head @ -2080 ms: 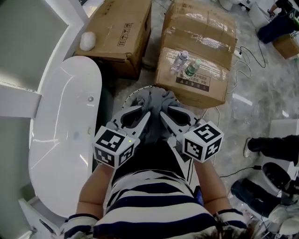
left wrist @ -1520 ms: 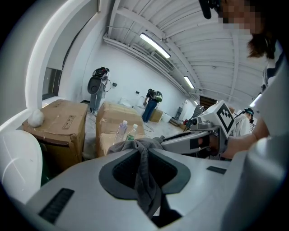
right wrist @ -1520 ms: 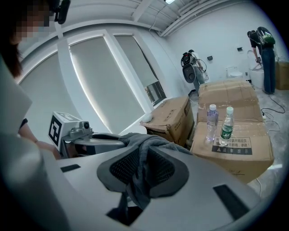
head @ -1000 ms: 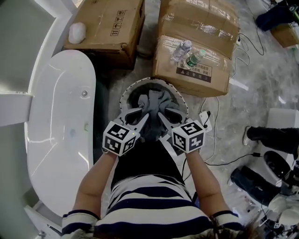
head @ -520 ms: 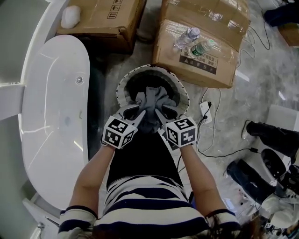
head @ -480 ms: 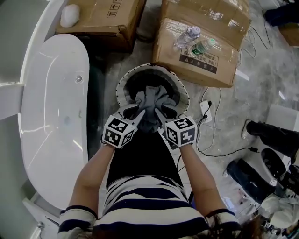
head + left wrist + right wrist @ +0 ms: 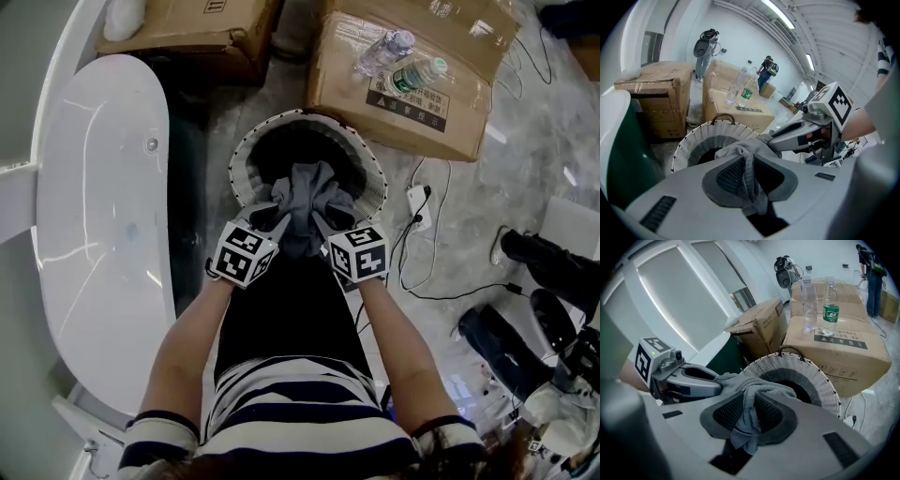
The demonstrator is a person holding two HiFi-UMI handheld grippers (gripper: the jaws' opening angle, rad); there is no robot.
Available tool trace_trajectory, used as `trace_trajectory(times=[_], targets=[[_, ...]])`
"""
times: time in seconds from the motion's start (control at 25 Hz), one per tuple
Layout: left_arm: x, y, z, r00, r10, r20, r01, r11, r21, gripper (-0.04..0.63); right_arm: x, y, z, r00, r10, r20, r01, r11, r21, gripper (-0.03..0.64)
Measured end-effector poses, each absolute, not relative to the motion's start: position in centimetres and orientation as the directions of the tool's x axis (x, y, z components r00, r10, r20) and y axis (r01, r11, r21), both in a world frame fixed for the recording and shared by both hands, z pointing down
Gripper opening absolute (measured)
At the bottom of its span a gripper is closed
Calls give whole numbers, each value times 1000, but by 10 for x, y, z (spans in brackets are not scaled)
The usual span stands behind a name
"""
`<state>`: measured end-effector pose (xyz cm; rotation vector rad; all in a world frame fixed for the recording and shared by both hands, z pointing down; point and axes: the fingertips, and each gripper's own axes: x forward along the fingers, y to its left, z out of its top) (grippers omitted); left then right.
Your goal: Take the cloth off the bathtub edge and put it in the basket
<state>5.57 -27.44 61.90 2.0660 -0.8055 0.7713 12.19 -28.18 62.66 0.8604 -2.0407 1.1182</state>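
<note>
We look steeply down past a striped shirt (image 7: 300,412) and two bare forearms to a pair of hand-held tools side by side. The left tool (image 7: 270,221) and the right tool (image 7: 326,223) each pinch a fold of the same grey cloth (image 7: 305,192), with fabric squeezed between their ribbed pads. The cloth hangs bunched between them, over the near side of the round white woven basket (image 7: 372,176) on the floor just ahead. The basket's dark inside shows beyond the cloth. To the left lies the long white bathtub (image 7: 94,206), well apart from the cloth, with nothing draped on the part of its edge we can see. Beyond the basket stand cardboard boxes (image 7: 412,103), one with two plastic bottles (image 7: 398,56) on top. As we judge it, the first half is done, since the cloth is off the tub. What is left is to lower it into the basket and let go with both tools.
</note>
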Motion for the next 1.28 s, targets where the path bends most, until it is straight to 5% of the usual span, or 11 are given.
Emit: trace_trajectory(times=[0.72,1.28], targets=[[38,-268,667,431,-211,877,-820,-497,284,105,130,-279,652,-499,-200,844,-823,415,-388,146],[46,-254,668,463,-148,874,-786,-523,328,104,126,-255,657,-508,-163,846,-820,394,-416,129]])
